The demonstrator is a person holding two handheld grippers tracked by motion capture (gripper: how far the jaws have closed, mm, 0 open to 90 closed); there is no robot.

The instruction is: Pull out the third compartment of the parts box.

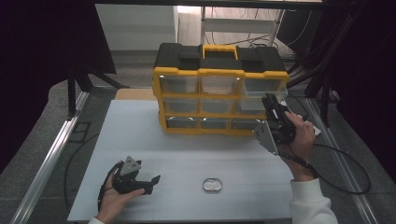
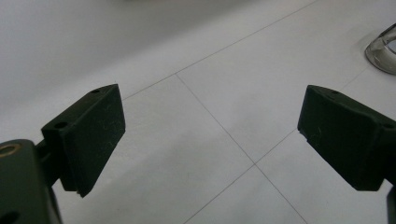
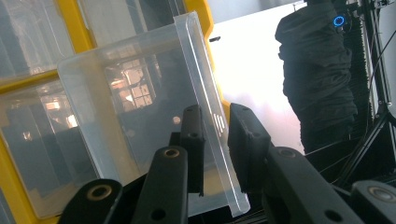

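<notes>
Item: yellow and black organiser cabinet (image 1: 219,74), three rows of clear drawers, standing at far edge of white table (image 1: 140,140).

Item: clear drawer (image 3: 140,116), top row, right-hand column; partly drawn out of its bay and sitting askew against the yellow frame (image 3: 67,21). Contents not discernible through the plastic.

Item: right gripper (image 3: 222,149), at cabinet's right front corner in high view (image 1: 275,122). Jaws drawn close on the drawer's front lip, one pad on each face of the thin wall; apparently clamped, though exact pad contact hard to confirm through the clear plastic.

Item: left gripper (image 1: 137,179), resting low at near left of table. Jaws spread wide, nothing between them, bare table beneath (image 2: 210,121).

Item: small oval metal piece (image 1: 212,185), lying loose near front edge of table, well apart from cabinet; also at upper right corner of left gripper view (image 2: 383,51).

Risks, as judged:
- Thin slick lip, narrow bite: likely slip under an uneven pull.
- Drawer already skewed: binding in the bay, or dragging the unbraced cabinet forward.
- Drawer pulled fully free: tipping and dropping from a one-edge hold, spilling any contents.
- Hard squeeze: possible flex or crack of lip.
</notes>
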